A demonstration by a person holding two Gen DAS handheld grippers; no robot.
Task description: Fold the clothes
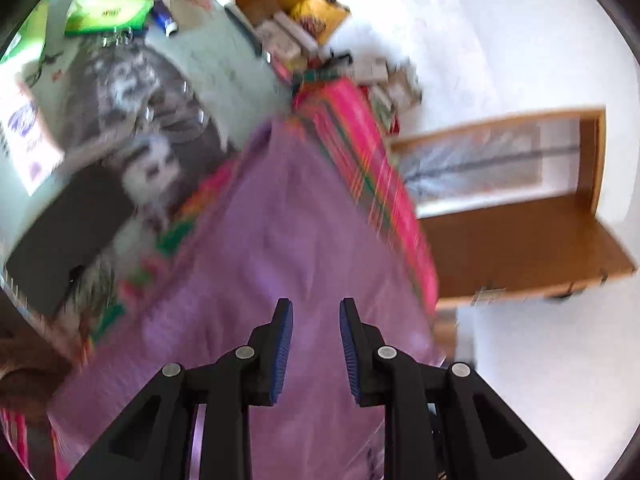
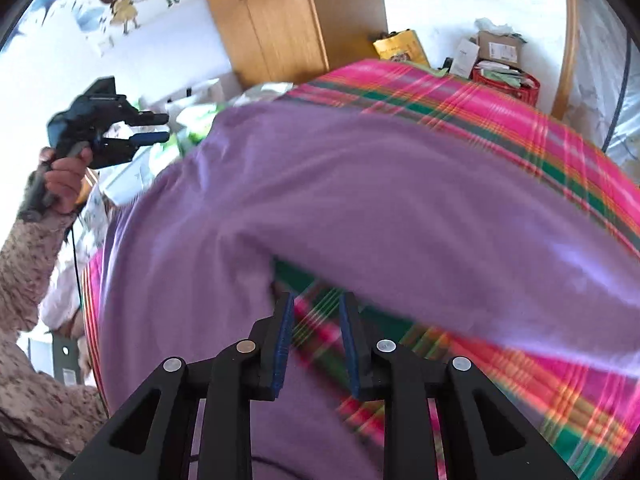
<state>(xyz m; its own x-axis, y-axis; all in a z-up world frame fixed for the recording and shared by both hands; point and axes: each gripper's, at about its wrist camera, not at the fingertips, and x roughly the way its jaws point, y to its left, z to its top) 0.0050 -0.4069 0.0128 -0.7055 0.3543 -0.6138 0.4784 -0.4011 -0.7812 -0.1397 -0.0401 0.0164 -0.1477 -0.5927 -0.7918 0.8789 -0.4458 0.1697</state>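
Note:
A purple garment (image 1: 288, 248) lies spread on a pink, green and orange plaid cover (image 1: 360, 140). My left gripper (image 1: 316, 308) hovers above the purple cloth, open, with nothing between its blue pads. In the right wrist view the garment (image 2: 360, 184) has a folded edge lying across the plaid cover (image 2: 480, 96). My right gripper (image 2: 317, 300) is open just in front of that edge, over bare plaid, holding nothing. The left gripper (image 2: 156, 128) also shows at the far left, lifted off the cloth in a person's hand (image 2: 66, 176), its fingers apart.
A cluttered surface to the left holds a green box (image 1: 112, 8) and a grey patterned cloth (image 1: 132, 80). A wooden door (image 1: 520, 240) stands right of the bed. Beyond the bed are a wooden wardrobe (image 2: 280, 20), a yellow bag (image 2: 398, 48) and a red basket (image 2: 508, 80).

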